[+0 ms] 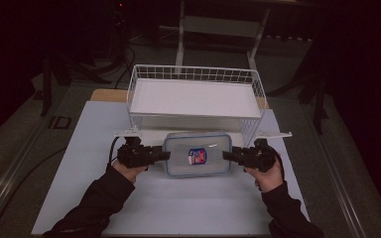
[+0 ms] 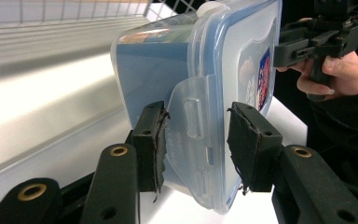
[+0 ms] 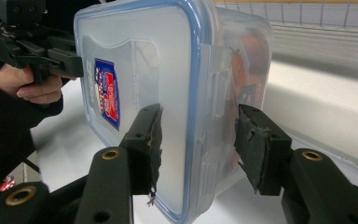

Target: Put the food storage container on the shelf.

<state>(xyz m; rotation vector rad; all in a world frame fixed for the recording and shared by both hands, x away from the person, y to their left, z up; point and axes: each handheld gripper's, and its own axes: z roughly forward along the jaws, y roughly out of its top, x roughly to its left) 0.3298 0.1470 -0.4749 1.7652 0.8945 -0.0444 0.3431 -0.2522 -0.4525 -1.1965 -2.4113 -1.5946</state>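
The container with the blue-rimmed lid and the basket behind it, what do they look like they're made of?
The container looks like clear, slightly frosted plastic: its contents show through the wall, and the lid has a moulded snap flap and a blue rim, possibly a seal. The basket seems to be white coated metal wire, judging by its thin grid walls. Its flat white floor could be plastic or board.

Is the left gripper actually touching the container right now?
Touching. In the left gripper view, the left gripper has both pads against the container: one on its body, the other at the lid's rim, straddling the clip.
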